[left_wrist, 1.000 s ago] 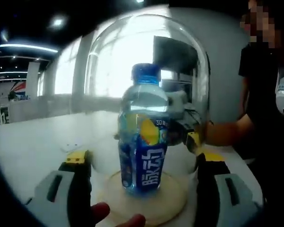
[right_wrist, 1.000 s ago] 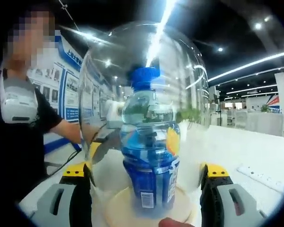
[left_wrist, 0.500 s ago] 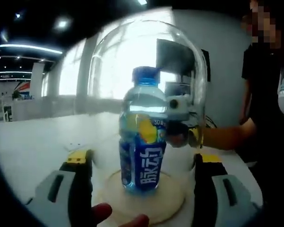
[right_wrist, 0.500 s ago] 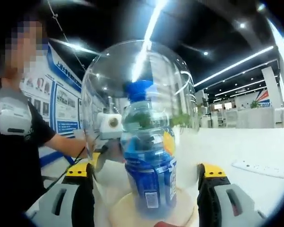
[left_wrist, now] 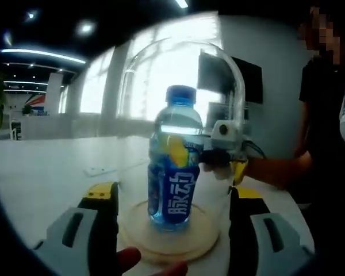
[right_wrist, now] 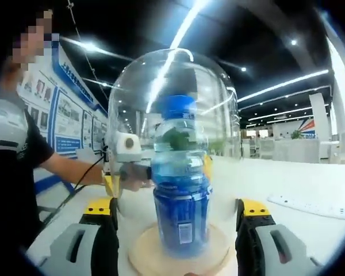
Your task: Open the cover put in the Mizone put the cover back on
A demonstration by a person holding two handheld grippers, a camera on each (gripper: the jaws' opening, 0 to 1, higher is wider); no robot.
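Here, in the left gripper view, the left tool [left_wrist: 172,230] has its jaws spread wide, one on each side of the round wooden base [left_wrist: 168,237], and they hold nothing. The Mizone bottle [left_wrist: 174,161] stands upright in the middle of that base, blue cap on, under the clear dome cover [left_wrist: 218,75], which rests on the base. All of it stands on the white worktop [left_wrist: 40,172]. Through the dome, on the far side, the other tool shows, with the person's forearm [left_wrist: 276,169] behind it.

In the right gripper view, the right tool [right_wrist: 175,233] is likewise wide open and empty, its jaws flanking the base [right_wrist: 144,259] and the lower wall of the cover [right_wrist: 215,80]. The bottle [right_wrist: 179,190] stands upright inside, label facing this side.

By the look of it the cover is thin, rigid and transparent, likely smooth and slippery, and breakable if it is glass; which material it is I cannot tell. It seems best gripped low on its straight wall from two opposite sides and lifted evenly. The bottle looks full, so fairly heavy and steady; its waist or neck would offer a firm hold.
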